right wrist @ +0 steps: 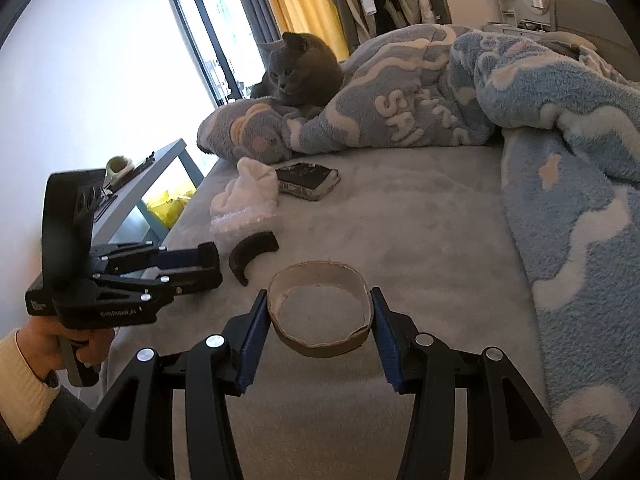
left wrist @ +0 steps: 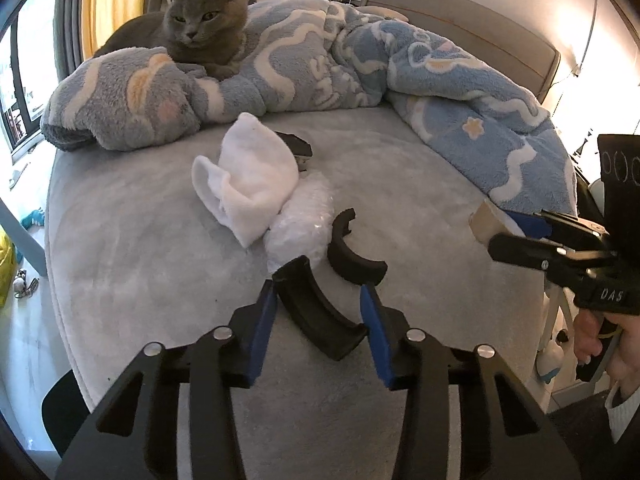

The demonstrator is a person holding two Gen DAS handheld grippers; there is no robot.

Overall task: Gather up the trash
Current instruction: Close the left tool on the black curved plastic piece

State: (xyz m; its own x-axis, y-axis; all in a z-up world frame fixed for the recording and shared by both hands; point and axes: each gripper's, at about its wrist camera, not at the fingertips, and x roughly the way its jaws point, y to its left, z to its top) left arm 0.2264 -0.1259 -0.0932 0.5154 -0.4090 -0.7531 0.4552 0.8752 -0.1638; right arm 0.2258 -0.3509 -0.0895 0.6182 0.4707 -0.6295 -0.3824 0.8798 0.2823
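My left gripper is shut on a black curved plastic piece, which spans from one blue pad to the other, just above the grey bed. A second black curved piece lies right ahead of it, against a wad of bubble wrap and a white sock. My right gripper is shut on a flattened cardboard ring, with both pads pressing on its sides. The right wrist view shows the left gripper at the left, a hand under it, with the loose curved piece beside its tips.
A grey cat sits at the back on a rumpled blue and grey fleece blanket that runs down the bed's right side. A dark worn booklet-like thing lies behind the sock. A grey side table stands left of the bed.
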